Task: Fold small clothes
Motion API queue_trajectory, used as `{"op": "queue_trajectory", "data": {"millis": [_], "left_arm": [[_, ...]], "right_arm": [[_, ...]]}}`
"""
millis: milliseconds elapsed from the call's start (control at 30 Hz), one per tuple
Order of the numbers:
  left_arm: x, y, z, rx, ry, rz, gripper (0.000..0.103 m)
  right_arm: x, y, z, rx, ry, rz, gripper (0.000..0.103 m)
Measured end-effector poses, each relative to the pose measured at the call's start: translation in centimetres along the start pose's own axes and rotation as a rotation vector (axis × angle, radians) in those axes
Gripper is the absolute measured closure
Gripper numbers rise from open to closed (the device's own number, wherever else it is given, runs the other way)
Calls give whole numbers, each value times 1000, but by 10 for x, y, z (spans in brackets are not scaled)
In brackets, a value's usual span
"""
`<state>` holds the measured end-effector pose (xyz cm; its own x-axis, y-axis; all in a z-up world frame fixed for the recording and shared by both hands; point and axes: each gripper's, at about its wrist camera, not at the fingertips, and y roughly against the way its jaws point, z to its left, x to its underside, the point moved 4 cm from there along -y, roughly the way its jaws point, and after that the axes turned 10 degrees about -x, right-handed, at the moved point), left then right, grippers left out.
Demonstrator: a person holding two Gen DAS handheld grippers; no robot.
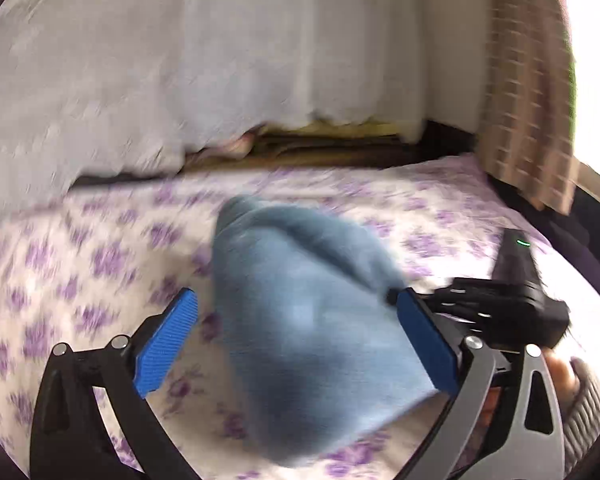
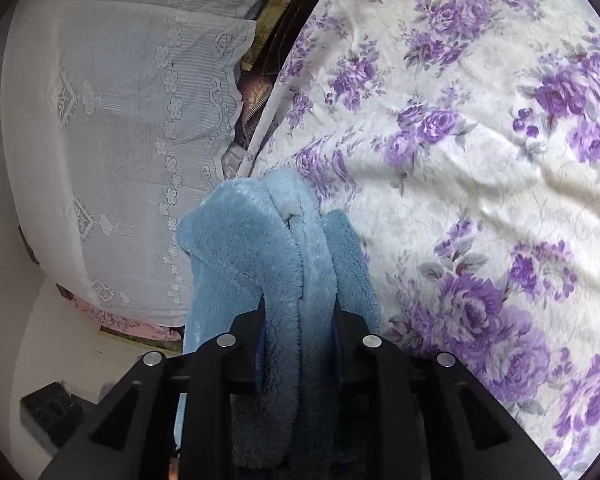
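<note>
Fleece garment (image 2: 284, 280), light blue and plush, is bunched into several layers and pinched in your right tongs (image 2: 298, 320). The jaws are pressed in on the gathered folds, so that hand carries it. It hangs above the floral bedsheet (image 2: 480, 160), near the sheet's edge by the lace curtain (image 2: 120, 120); I can't tell whether the low end touches the sheet.

Left tongs (image 1: 296, 344) are spread wide. In the left wrist view the fleece drapes between the two blue pads (image 1: 166, 348), but neither pad presses on it. One edge lies against the far pad, the near pad stands clear. So the left hand holds nothing. That view is motion-blurred, so take fine contact there as uncertain.

My read of the hold: you've gathered the layers in one hand to keep the stack together while the other hand is free to reposition. The fold isn't finished, since the piece is not lying flat on the bedsheet.

Risk: plush layers slide on each other, so an outer fold could slip from the pinch if you swing it. Lay it down on the bedsheet before regrasping with the left.
</note>
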<state>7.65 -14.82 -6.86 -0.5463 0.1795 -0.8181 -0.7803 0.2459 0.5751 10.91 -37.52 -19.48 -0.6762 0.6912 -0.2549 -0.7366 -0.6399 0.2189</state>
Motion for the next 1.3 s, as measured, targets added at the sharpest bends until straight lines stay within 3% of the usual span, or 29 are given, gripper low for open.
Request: {"op": "queue_trajectory", "data": {"millis": [100,133,167,233,333,433,533,600,633,667,700,767,867,933,967,1000,1033,1100,1167,1267,1300], "left_arm": [[35,-55,-4,30,-16,192,4],[44,-61,-3,66,22,198,4],[50,-65,3,125,102,213,4],[50,-70,15,197,196,268,4],[50,-70,16,198,190,251,4],[49,-68,15,184,178,236,4],[50,-68,16,185,189,238,4],[52,-60,18,150,178,219,4],[51,-54,20,111,159,194,4],[49,-52,21,90,150,179,4],[48,-49,23,65,139,162,4],[47,-52,22,80,137,173,4],[48,-58,25,144,168,203,4],[45,-49,28,160,186,162,6],[40,-38,30,158,183,112,6],[36,-30,32,144,180,71,6],[31,-21,34,107,172,28,5],[28,-15,40,36,180,-10,5],[31,-19,45,26,202,17,5],[38,-32,51,31,230,80,4],[41,-39,50,35,223,112,4]], "right_arm": [[-1,2,1,21,7,-6,77],[-1,5,4,43,16,-15,76],[-4,12,12,99,59,-48,68],[-8,22,34,153,155,-110,66],[-7,32,88,103,321,-140,66],[1,1,129,48,413,-43,56],[-4,-66,127,88,383,162,56],[-19,-101,102,244,402,215,62],[-27,-113,85,310,410,229,69],[-37,-124,59,334,375,247,91],[-43,-123,47,296,311,234,103],[-52,-109,34,181,179,195,103],[-50,-99,38,164,212,198,103],[-46,-88,55,180,237,179,99],[-43,-82,72,179,285,166,89],[-39,-81,85,176,332,160,64],[-33,-81,98,175,375,163,55],[-28,-93,124,173,452,203,52],[-26,-114,137,188,512,254,52],[-28,-141,113,280,510,303,56],[-31,-150,88,345,502,315,62]]}}
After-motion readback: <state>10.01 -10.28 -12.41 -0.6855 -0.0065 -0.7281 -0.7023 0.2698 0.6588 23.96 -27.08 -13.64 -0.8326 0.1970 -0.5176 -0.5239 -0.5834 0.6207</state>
